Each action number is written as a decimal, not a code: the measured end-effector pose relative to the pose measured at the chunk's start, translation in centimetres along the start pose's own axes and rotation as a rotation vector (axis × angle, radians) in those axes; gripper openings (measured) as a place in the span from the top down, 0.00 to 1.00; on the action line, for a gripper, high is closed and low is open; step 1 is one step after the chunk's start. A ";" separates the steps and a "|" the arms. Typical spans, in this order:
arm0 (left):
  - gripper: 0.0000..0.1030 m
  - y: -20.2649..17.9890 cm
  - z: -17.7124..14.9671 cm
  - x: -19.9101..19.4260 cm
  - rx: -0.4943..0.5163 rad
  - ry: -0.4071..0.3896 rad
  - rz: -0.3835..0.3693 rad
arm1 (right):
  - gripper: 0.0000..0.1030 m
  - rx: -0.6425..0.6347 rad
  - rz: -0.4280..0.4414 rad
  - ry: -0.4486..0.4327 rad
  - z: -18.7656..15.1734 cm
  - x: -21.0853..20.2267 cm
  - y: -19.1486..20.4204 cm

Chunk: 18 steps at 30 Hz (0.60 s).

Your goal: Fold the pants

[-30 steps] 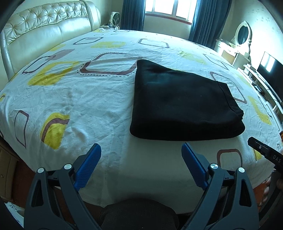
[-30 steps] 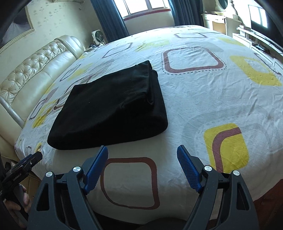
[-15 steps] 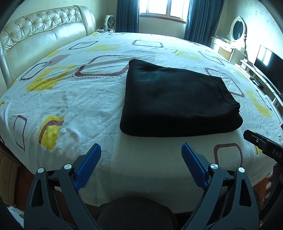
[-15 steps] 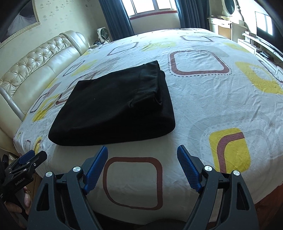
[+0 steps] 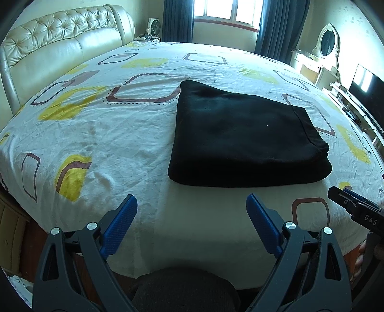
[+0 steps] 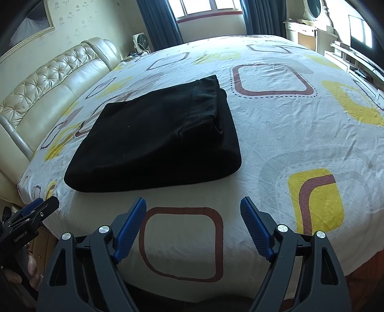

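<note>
The black pants (image 5: 242,139) lie folded into a flat rectangle on the patterned bed sheet (image 5: 108,134). They also show in the right wrist view (image 6: 158,141), with the layered edge on their right side. My left gripper (image 5: 192,211) is open and empty, back from the pants over the bed's near edge. My right gripper (image 6: 193,213) is open and empty, also short of the pants. The right gripper's tip shows at the right edge of the left wrist view (image 5: 352,206). The left gripper's tip shows at the left edge of the right wrist view (image 6: 33,211).
A cream tufted headboard (image 5: 60,45) runs along the bed's left side. A window with dark curtains (image 5: 225,14) is at the far end. A dresser with an oval mirror (image 5: 326,45) and a TV (image 5: 364,84) stand to the right.
Both grippers have drawn back slightly and lifted; the views tilted a little upward. The pants have not moved. Both grippers stay open.
</note>
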<state>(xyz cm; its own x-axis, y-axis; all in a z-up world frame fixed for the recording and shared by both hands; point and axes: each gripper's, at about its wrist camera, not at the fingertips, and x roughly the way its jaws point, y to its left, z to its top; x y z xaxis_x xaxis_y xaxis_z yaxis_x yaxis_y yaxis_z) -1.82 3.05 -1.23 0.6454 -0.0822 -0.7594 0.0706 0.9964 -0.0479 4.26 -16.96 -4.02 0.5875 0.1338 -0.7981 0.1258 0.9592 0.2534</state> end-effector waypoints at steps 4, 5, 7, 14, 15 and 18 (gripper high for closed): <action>0.10 0.0 0.1 0.0 0.000 0.004 0.007 | 0.23 0.001 0.004 0.007 -0.1 0.1 0.0; 0.10 0.0 0.1 0.0 0.000 0.002 0.006 | 0.23 -0.001 0.003 0.008 -0.1 0.1 0.1; 0.10 0.0 0.1 -0.1 0.000 0.001 0.000 | 0.23 0.000 0.005 0.013 -0.1 0.2 0.1; 0.05 0.0 0.3 -0.1 -0.014 0.012 -0.021 | 0.23 -0.001 0.009 0.026 -0.2 0.4 0.1; 0.04 0.0 0.4 -0.2 -0.018 0.008 -0.024 | 0.23 -0.002 0.009 0.027 -0.2 0.4 0.2; 0.04 -0.2 0.5 -0.6 -0.014 -0.008 -0.040 | 0.23 -0.002 0.010 0.028 -0.3 0.4 0.2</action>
<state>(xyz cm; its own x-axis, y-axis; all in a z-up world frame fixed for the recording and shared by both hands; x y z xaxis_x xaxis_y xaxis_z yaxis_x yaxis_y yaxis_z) -1.84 2.91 -0.40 0.6483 -0.1223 -0.7515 0.0863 0.9925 -0.0871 4.34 -16.63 -4.47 0.5658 0.1505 -0.8107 0.1182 0.9582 0.2604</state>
